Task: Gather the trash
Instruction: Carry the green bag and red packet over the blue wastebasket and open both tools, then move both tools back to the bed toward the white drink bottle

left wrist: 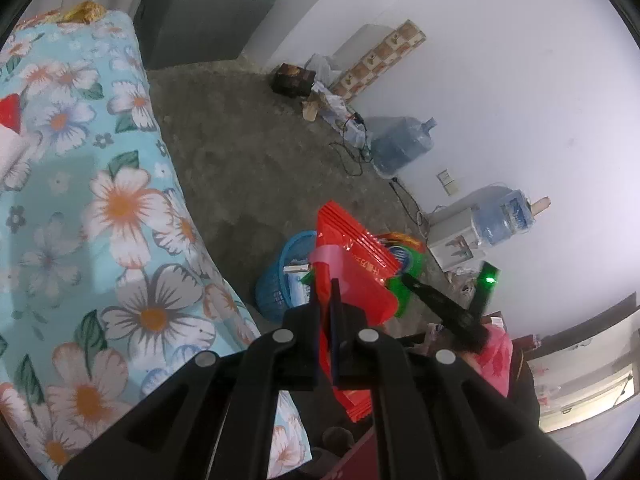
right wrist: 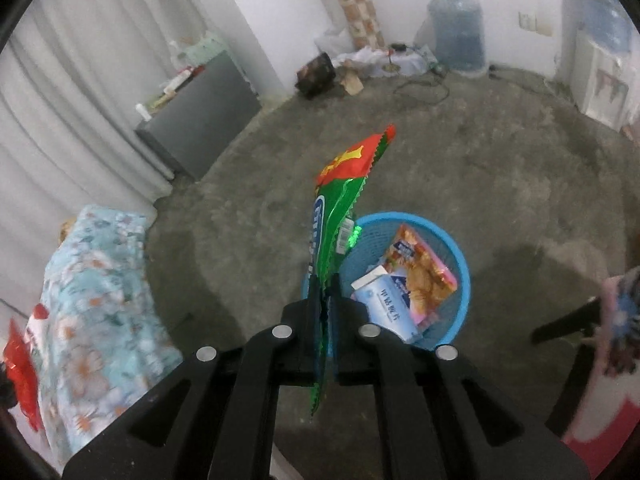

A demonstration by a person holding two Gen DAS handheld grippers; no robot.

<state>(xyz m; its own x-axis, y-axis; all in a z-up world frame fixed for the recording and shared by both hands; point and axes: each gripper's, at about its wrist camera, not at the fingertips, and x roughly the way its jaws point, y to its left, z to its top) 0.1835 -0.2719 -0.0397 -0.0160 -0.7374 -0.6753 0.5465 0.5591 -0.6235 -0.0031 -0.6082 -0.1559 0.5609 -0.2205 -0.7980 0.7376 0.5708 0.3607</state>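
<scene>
- The left gripper (left wrist: 326, 294) is clamped tight on a red foil packet (left wrist: 352, 256), which stands up from between the jaws with a pink strip across it near the tips.
- Just past that packet, low on the concrete floor (left wrist: 248, 168), sits a blue mesh basket (left wrist: 276, 292), close to the edge of a bed draped in a flowered blue cover (left wrist: 80, 200).
- The right gripper (right wrist: 325, 292) has a green and red snack wrapper (right wrist: 340, 204) between its jaws, edge-on and rising above the tips; whether the pads still press on it I cannot tell.
- From the right wrist view the wrapper hangs at the near left rim of the blue basket (right wrist: 460, 264).
- Inside the basket lie a white and blue carton (right wrist: 386, 306) and an orange and pink snack bag (right wrist: 422, 274), touching each other.
- Against the far white wall stand a big water jug (right wrist: 458, 28) and a grey cabinet (right wrist: 204, 116) with clutter on top.
</scene>
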